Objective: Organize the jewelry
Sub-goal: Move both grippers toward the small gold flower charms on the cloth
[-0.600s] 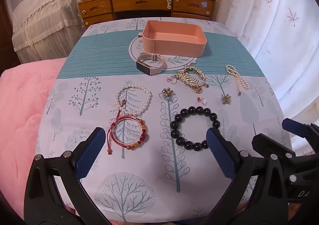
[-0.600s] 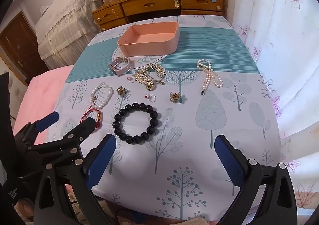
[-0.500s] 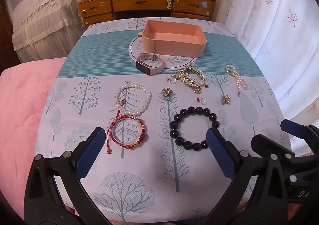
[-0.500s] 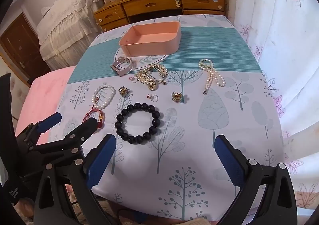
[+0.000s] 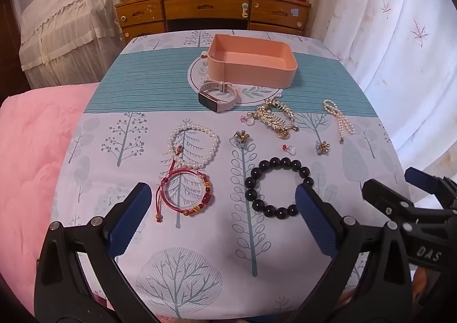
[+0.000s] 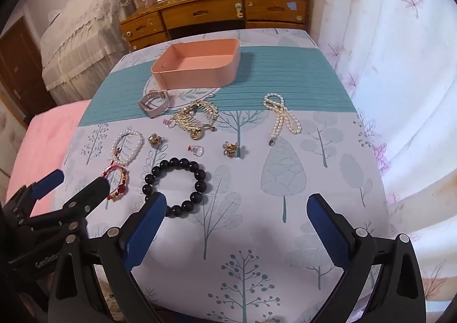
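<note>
An empty pink box (image 5: 251, 61) (image 6: 200, 65) stands at the far middle of the table. In front of it lie a pink watch (image 5: 218, 95), a gold leaf piece (image 5: 275, 118), a pearl necklace (image 5: 338, 118) (image 6: 281, 115), a pearl bracelet (image 5: 194, 147), a red cord bracelet (image 5: 185, 194) and a black bead bracelet (image 5: 275, 187) (image 6: 178, 184). My left gripper (image 5: 222, 217) is open and empty, near the front edge behind the red and black bracelets. My right gripper (image 6: 237, 225) is open and empty, to the right of the black bracelet.
Small flower earrings (image 5: 240, 137) (image 5: 322, 147) and rings (image 5: 288, 148) lie among the bracelets. The table has a tree-print cloth (image 5: 200, 280). A pink bed (image 5: 31, 151) is at the left, a curtain (image 5: 400, 37) at the right, a wooden desk (image 5: 211, 13) behind.
The right gripper has moved forward and a little left over the table, so the jewelry looks nearer. The left gripper has barely moved.
</note>
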